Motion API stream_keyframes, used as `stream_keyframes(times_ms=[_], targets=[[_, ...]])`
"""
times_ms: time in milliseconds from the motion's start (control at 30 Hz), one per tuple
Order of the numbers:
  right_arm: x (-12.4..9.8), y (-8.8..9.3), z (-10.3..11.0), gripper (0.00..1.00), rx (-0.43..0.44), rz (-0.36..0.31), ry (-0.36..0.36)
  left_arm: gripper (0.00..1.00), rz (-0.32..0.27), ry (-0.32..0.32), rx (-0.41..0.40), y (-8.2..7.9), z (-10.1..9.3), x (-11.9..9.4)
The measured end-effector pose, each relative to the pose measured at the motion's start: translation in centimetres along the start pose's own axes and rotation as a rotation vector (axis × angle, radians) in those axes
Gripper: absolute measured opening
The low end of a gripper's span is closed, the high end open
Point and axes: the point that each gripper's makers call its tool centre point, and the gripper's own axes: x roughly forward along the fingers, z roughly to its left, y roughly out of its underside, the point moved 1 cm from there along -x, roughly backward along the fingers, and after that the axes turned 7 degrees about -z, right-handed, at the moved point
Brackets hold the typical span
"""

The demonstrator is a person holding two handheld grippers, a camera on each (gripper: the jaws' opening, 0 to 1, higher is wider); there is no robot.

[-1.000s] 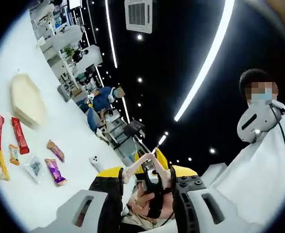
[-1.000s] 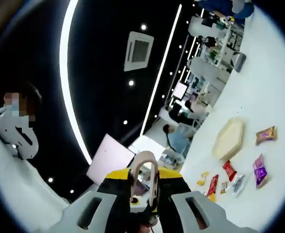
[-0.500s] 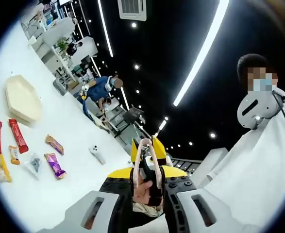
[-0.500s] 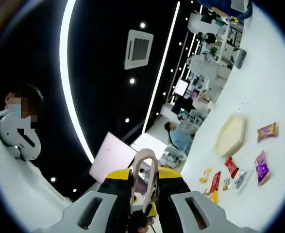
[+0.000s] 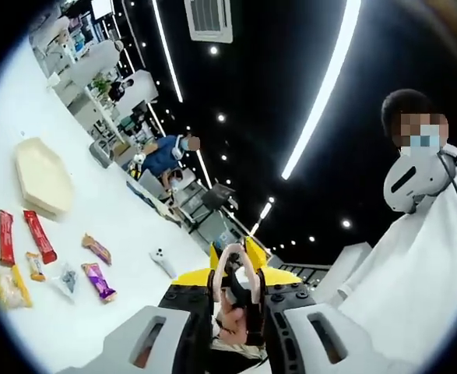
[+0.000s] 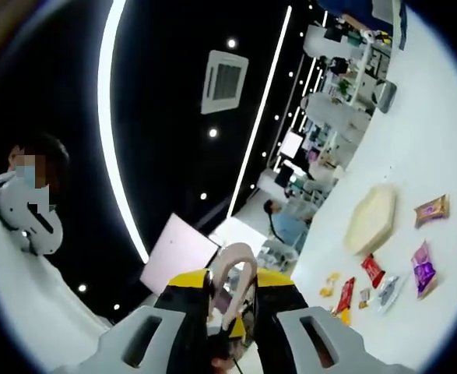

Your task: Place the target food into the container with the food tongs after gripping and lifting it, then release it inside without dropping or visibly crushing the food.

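None of the task is done: snack packets (image 5: 97, 280) lie loose on the white table (image 5: 127, 234) beside the empty beige tray (image 5: 41, 175). My left gripper (image 5: 234, 269) and right gripper (image 6: 234, 279) each clamp beige tongs (image 5: 230, 261), raised well clear.

The left gripper (image 5: 234, 288) has its jaws closed on pink food tongs (image 5: 233, 265). Far left on the white table (image 5: 119, 241) lie a cream container (image 5: 43, 177) and scattered snack packets (image 5: 39, 235).
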Motion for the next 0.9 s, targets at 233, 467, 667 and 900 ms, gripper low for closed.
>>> stream_keyframes(times_ms=[233, 467, 667, 900], targets=[[-0.8, -0.2, -0.6, 0.22, -0.053, 0.002, 0.029, 0.17, -0.062, 0.001, -0.04, -1.0, 0.4, 0.2], [-1.2, -1.2, -1.0, 0.2, -0.012, -0.058, 0.051, 0.17, -0.075, 0.011, -0.054, -1.4, 0.5, 1.0], [-0.6, -1.3, -0.5, 0.19, 0.041, -0.082, 0.024, 0.19, -0.079, 0.034, -0.081, -1.1, 0.3, 1.7], [-0.6, -1.4, 0.5, 0.18, 0.002, -0.012, -0.021, 0.35, 0.114, 0.024, 0.103, 0.1, 0.4, 1.4]])
